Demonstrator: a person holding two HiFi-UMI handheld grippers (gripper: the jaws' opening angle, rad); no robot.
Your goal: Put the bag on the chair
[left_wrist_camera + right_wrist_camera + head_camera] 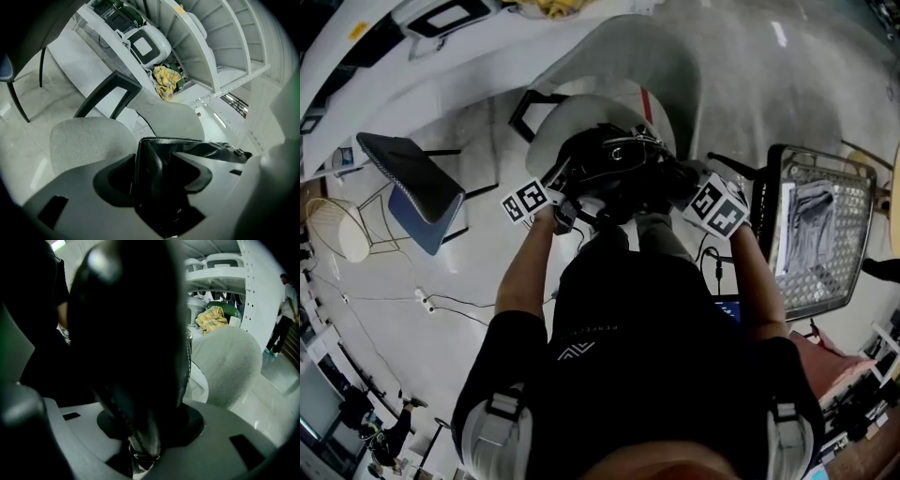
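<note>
A black leather bag (614, 173) hangs between my two grippers, just above the seat of a grey upholstered chair (555, 124). My left gripper (567, 195) is shut on the bag's left edge. In the left gripper view a fold of the bag (157, 173) fills the jaws of the left gripper (161, 190), with the chair seat (89, 140) right behind. My right gripper (680, 186) is shut on the bag's right side. There the dark bag (131, 333) blocks most of the right gripper view and runs down into the right gripper (145, 439). The chair back (227, 366) shows beyond it.
A blue-seated chair (412, 183) and a white wire stool (337, 230) stand at the left. A wire cart (820, 234) is at the right. White shelving with a yellow cloth (165, 80) rises behind the chair. Cables (422, 300) lie on the floor. A person (286, 310) stands far right.
</note>
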